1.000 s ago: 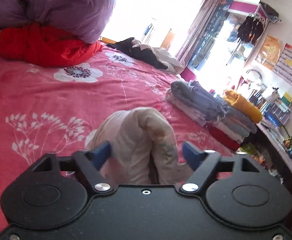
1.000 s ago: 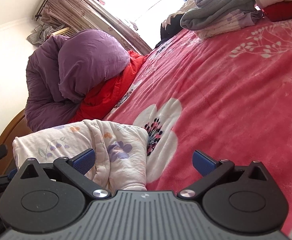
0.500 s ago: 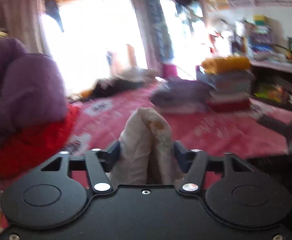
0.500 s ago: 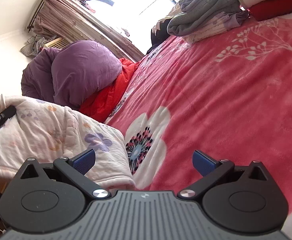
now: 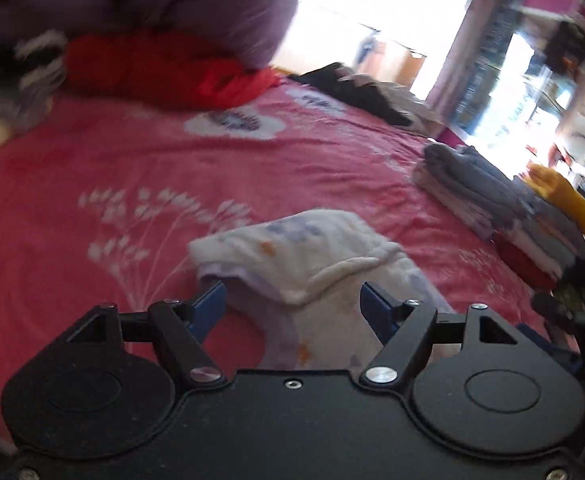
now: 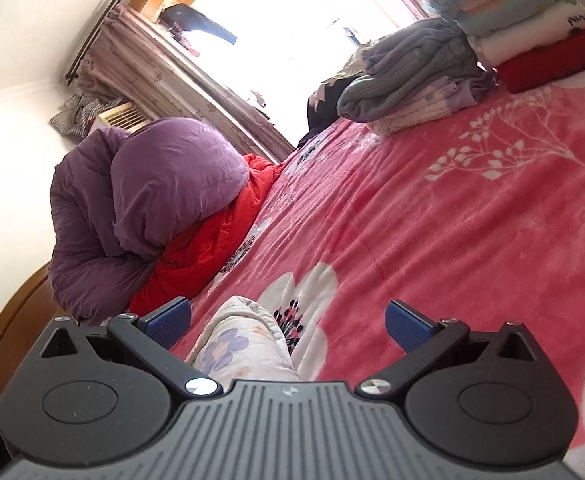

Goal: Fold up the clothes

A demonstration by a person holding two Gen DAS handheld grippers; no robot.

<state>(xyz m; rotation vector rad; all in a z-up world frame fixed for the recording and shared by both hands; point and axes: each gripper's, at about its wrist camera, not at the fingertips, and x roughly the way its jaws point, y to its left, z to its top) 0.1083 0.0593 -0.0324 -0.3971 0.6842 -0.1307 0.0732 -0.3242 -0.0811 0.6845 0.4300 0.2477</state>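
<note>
Left gripper (image 5: 293, 303) jaws had just been opening, garment (image 5: 312, 256) loose between them; right gripper (image 6: 288, 322) gaped. Blurred, probably bunched: flatten first.

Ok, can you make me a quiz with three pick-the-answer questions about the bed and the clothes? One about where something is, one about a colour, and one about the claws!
1. Where does the white flowery garment lie?
A. On top of the folded pile
B. On the pink blanket, in front of the left claw
C. On the windowsill

2. What colour is the big puffy quilt at the head of the bed?
A. Purple
B. Green
C. Yellow

3. How does the left claw stand?
A. Shut tight on the garment
B. Open, with the garment lying loose between its fingers
C. Shut on the blanket

Answers:
1 B: the garment rests on the pink blanket, far from the folded pile.
2 A: it is purple, lying over a red quilt.
3 B: its jaws have just been opening, and the blue pads stand clear of the cloth.
</note>
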